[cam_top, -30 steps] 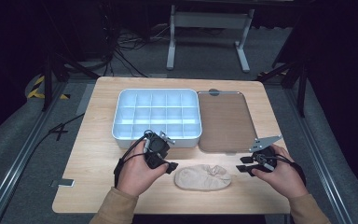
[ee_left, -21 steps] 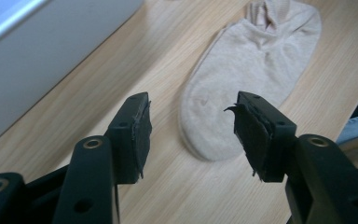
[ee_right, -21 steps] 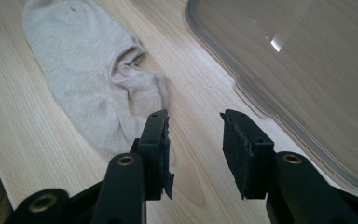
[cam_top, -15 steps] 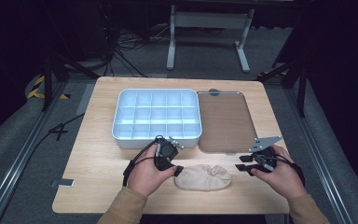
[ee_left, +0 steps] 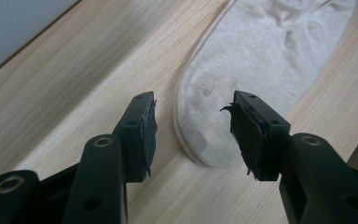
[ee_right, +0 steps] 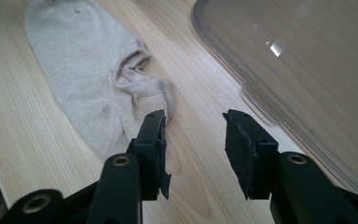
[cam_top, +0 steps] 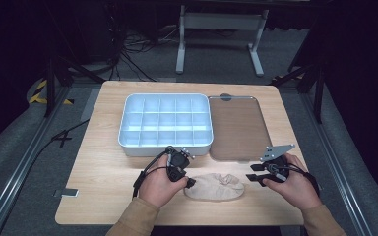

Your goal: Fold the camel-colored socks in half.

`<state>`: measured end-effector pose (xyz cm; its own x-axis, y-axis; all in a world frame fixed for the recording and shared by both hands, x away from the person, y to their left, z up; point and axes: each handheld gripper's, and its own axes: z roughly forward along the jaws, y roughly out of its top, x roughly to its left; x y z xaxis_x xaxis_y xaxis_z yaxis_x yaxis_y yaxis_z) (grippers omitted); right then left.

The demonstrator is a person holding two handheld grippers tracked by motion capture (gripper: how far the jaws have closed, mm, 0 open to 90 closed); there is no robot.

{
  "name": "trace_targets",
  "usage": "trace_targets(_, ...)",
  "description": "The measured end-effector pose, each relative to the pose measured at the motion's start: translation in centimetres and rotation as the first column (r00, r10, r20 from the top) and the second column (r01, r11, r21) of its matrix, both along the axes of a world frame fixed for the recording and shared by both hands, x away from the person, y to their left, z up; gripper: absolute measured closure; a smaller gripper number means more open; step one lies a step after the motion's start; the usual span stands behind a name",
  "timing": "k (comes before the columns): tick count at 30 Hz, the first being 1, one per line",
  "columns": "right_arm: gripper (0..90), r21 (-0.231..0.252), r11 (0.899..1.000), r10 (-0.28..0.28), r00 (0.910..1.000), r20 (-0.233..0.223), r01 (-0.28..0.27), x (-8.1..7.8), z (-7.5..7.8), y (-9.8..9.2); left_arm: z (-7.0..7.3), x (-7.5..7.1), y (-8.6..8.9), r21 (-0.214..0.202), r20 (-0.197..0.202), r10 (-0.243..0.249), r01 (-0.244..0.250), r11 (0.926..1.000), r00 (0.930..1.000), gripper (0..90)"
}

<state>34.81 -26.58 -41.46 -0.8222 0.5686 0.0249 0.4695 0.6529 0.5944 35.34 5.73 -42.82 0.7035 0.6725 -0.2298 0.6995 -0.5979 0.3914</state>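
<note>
The left hand-held gripper (ee_left: 193,133), jaws apart and just closing, straddles the sock's (ee_left: 265,60) toe; next, pinch it. The right hand-held gripper (ee_right: 193,144) waits apart at three o'clock.

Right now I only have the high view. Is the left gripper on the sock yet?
Observer: Not yet. In the left gripper view the left gripper has been closing, but its pads straddle the toe end of the sock without pressing it.
Operator: And the right gripper?
Observer: The right gripper is open over bare table, just beside the sock's cuff end.
Operator: Anything near it?
Observer: The clear lid lies flat, its rim just beyond the right gripper's outer jaw.
</note>
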Motion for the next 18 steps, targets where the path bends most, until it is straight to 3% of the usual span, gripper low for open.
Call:
trace_targets(4,58.5,-0.005,1.000,0.004,1.0000,-0.002,-0.004,0.0,-0.1,0.1,-0.5,0.0,-0.1,0.043,-0.022,0.015,-0.014,0.9990,0.9996,51.8)
trace_targets(7,58.4,-0.005,1.000,0.011,0.9999,0.002,-0.011,0.0,-0.1,0.2,-0.8,0.0,-0.1,0.054,-0.042,0.029,-0.027,0.9982,0.9987,52.6)
trace_targets(12,58.2,-0.006,1.000,0.012,0.9999,-0.004,-0.012,0.0,-0.2,0.3,-1.1,0.0,-0.3,0.074,-0.069,0.039,-0.033,0.9967,0.9969,61.1)
trace_targets(18,58.7,-0.007,1.000,0.019,0.9998,-0.010,-0.019,-0.2,-0.3,0.6,-1.5,-0.1,-0.5,0.098,-0.082,0.037,-0.029,0.9948,0.9959,60.8)
